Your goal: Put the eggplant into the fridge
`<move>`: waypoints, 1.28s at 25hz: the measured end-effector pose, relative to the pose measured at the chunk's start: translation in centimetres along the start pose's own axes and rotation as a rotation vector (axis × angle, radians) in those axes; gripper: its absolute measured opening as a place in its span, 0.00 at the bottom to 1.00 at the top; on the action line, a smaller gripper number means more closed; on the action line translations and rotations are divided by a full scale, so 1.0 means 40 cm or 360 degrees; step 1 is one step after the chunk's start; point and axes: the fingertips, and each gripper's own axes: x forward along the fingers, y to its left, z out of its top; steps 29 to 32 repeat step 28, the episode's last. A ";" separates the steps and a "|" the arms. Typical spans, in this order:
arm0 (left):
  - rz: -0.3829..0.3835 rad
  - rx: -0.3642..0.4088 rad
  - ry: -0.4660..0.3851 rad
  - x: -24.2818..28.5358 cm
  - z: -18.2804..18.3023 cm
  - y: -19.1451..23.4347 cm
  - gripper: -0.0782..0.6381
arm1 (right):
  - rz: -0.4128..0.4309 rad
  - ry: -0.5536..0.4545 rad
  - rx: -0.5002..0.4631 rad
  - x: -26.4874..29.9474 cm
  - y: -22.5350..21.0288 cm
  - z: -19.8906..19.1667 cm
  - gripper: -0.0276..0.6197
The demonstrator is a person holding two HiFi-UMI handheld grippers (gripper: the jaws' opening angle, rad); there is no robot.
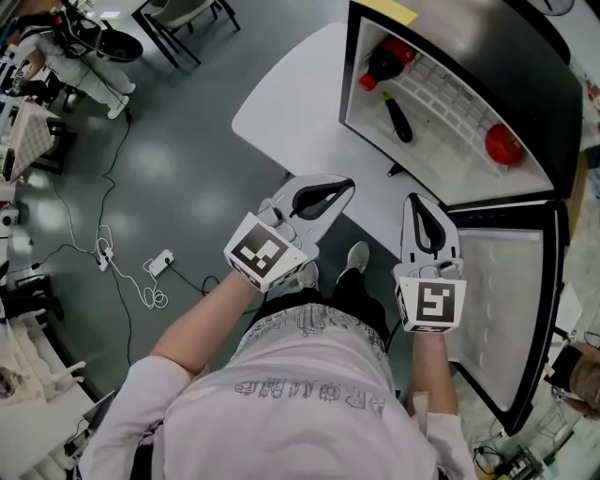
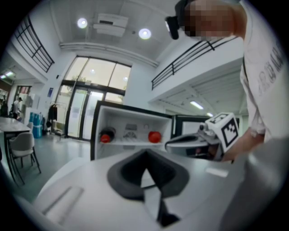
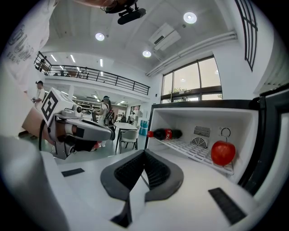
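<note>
The dark eggplant (image 1: 398, 119) lies on the white wire shelf of the open fridge (image 1: 450, 98), between a cola bottle (image 1: 384, 61) and a red round fruit (image 1: 503, 143). My left gripper (image 1: 342, 186) is in front of the fridge, shut with nothing in it, its tips (image 2: 144, 155) aimed at the shelf. My right gripper (image 1: 419, 199) is beside it, also shut and empty, its jaws (image 3: 144, 153) meeting. In the right gripper view I see the bottle (image 3: 165, 134) and the red fruit (image 3: 223, 152) but not the eggplant. Both grippers are well short of the shelf.
The fridge door (image 1: 506, 300) stands swung open at the right. A white round table (image 1: 291, 112) sits left of the fridge. Cables and a power strip (image 1: 159, 264) lie on the grey floor at the left, with chairs (image 1: 183, 23) further back.
</note>
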 end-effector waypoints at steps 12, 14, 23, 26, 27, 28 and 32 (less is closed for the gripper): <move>0.0010 -0.0002 0.0020 0.016 0.003 0.015 0.12 | 0.0023 0.0010 0.0009 0.023 -0.005 -0.002 0.05; 0.0001 -0.0002 0.0001 0.019 0.005 0.015 0.12 | 0.0025 0.0019 0.0010 0.026 -0.006 -0.005 0.05; 0.0028 -0.0004 0.0031 0.027 0.010 0.026 0.12 | 0.0028 0.0031 0.0005 0.035 -0.013 -0.009 0.05; 0.0011 -0.0003 0.0006 0.026 0.008 0.022 0.12 | 0.0031 0.0032 0.0004 0.035 -0.013 -0.007 0.05; 0.0006 -0.0003 0.0001 0.026 0.006 0.021 0.12 | 0.0032 0.0032 0.0003 0.035 -0.013 -0.007 0.05; 0.0001 -0.0003 -0.0001 0.026 0.003 0.020 0.12 | 0.0033 0.0032 0.0003 0.035 -0.013 -0.007 0.05; 0.0001 -0.0003 -0.0001 0.026 0.003 0.020 0.12 | 0.0033 0.0032 0.0003 0.035 -0.013 -0.007 0.05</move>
